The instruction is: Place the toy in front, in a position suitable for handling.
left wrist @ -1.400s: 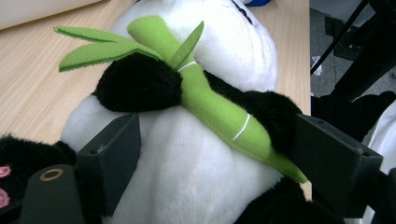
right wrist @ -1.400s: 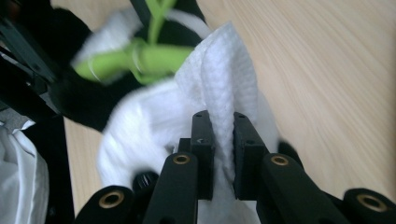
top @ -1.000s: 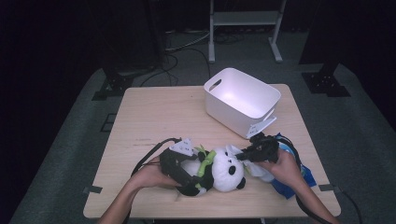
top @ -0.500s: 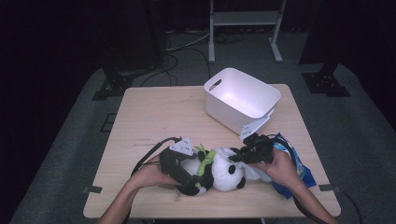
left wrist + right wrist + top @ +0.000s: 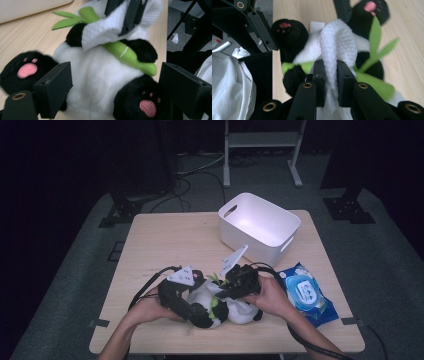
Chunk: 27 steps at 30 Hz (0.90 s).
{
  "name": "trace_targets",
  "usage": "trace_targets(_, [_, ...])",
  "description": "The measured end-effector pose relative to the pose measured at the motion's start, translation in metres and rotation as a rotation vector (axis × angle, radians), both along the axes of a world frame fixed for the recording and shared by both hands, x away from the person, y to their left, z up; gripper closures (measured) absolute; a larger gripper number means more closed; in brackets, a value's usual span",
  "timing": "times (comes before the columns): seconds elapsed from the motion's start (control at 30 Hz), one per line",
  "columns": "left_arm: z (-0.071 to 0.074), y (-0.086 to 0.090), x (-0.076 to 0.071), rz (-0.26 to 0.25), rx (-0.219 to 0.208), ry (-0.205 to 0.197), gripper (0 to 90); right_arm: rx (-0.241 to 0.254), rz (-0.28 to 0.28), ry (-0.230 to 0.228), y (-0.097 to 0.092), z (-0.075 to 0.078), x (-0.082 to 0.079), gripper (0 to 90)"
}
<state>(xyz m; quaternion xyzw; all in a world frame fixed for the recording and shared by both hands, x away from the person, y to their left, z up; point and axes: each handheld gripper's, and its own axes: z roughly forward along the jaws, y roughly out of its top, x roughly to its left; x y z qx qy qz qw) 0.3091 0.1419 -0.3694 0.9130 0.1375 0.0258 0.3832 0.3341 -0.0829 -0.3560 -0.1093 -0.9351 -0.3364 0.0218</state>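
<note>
Right gripper view puts my right gripper pinched shut on a folded white cloth, pressed against the belly of the panda toy. Compared with a second ago, that gripper has moved in from the right edge of the table, off the wipes pack, and now sits over the panda's middle in the high view. I read that as the wiping pass now under way across the toy's front, with the pickup of the cloth behind me.

My left gripper has barely shifted: its jaws stand apart on either side of the panda's lower body, between the two pink-padded feet, close to the fur; I cannot tell whether they actually press on it. The green bamboo stalk lies across the chest just under the cloth.

The panda lies near the front edge of the table, about midway along it. The white bin stands at the back right, apart from the toy, and looks empty. The wipes pack lies flat by the right edge, its round lid looking closed.
</note>
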Motion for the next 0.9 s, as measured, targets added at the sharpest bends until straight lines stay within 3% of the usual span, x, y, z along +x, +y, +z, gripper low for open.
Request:
trace_targets(0.27, [-0.004, 0.02, -0.003, 0.041, -0.006, 0.006, 9.5, -0.003, 0.052, -0.007, 0.026, 0.006, 0.003, 78.9])
trace_targets(0.43, [-0.008, 0.022, -0.003, 0.044, -0.003, 0.019, 9.5, -0.005, 0.063, -0.019, 0.032, 0.007, 0.005, 78.9])
trace_targets(0.67, [-0.013, 0.015, 0.001, 0.035, -0.02, 0.04, 9.6, -0.05, 0.033, 0.007, 0.015, -0.001, 0.007, 81.1])
trace_targets(0.9, [-0.015, 0.006, 0.006, 0.027, -0.005, 0.032, 9.6, -0.039, -0.013, 0.048, -0.013, -0.018, 0.007, 83.1])
